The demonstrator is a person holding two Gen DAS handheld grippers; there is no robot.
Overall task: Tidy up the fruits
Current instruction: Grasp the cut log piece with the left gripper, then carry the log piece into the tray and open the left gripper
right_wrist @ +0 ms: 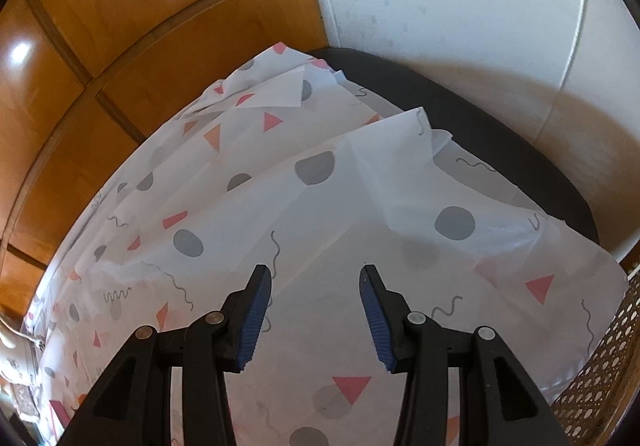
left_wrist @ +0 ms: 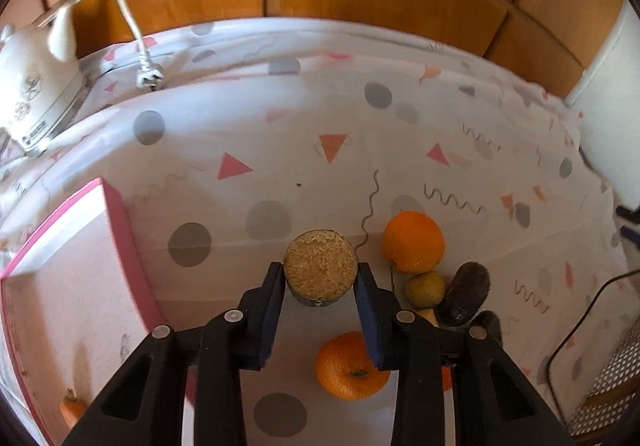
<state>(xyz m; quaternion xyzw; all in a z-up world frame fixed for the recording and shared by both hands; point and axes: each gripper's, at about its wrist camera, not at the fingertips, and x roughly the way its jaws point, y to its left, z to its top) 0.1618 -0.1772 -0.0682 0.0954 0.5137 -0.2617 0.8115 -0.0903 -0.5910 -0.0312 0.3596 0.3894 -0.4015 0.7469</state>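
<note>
Left tool (left_wrist: 320, 272) clamping round brown fruit (left_wrist: 320, 266), flat face up

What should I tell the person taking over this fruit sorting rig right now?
Left claw: shut on a round brown kiwi-like fruit, held above the tablecloth.
Right claw: open, holding nothing, over bare cloth.
Pink box sits to the left; one orange fruit shows at its near corner.
Left on the cloth: large orange, mandarin, small yellow-green fruit, dark fruit.
Next, probably: carry the held fruit to the box.
</note>
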